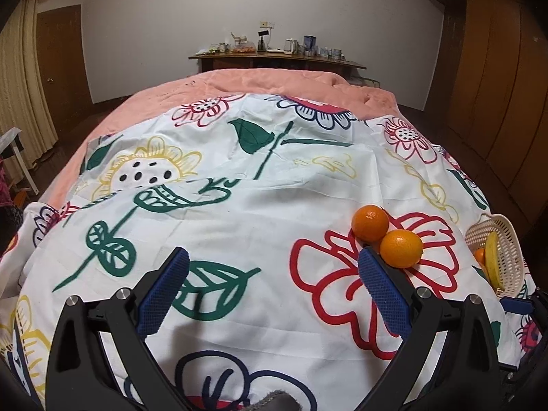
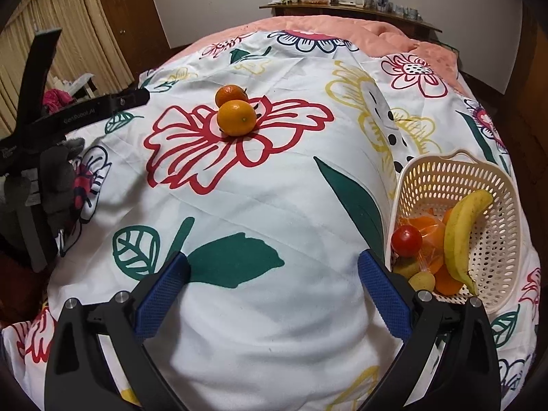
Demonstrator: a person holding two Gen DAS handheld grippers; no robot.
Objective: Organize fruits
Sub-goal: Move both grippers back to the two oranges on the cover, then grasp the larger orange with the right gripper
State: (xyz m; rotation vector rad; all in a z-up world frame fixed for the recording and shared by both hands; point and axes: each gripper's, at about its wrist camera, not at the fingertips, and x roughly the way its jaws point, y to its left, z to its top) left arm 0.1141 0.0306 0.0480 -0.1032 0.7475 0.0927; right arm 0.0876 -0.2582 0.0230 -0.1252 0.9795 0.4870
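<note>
Lying touching on flowered sheet (image 1: 274, 205), two oranges (image 1: 400, 248) sat just off left gripper (image 1: 274, 287) right fingertip; jaws wide, empty. Right gripper (image 2: 274, 284) gaped empty beside basket (image 2: 503, 239), farther from oranges. Left nearer.

Both grippers spread wide, nothing held

The left gripper (image 1: 274, 291) hovers low over the flowered sheet (image 1: 267, 212), jaws wide apart, blue pads (image 1: 164, 291) bare; the right gripper (image 2: 274, 291) hangs over the same sheet likewise, jaws apart; a grey-gloved hand (image 2: 56, 185) grips the left gripper's handle at the sheet's left edge.
</note>
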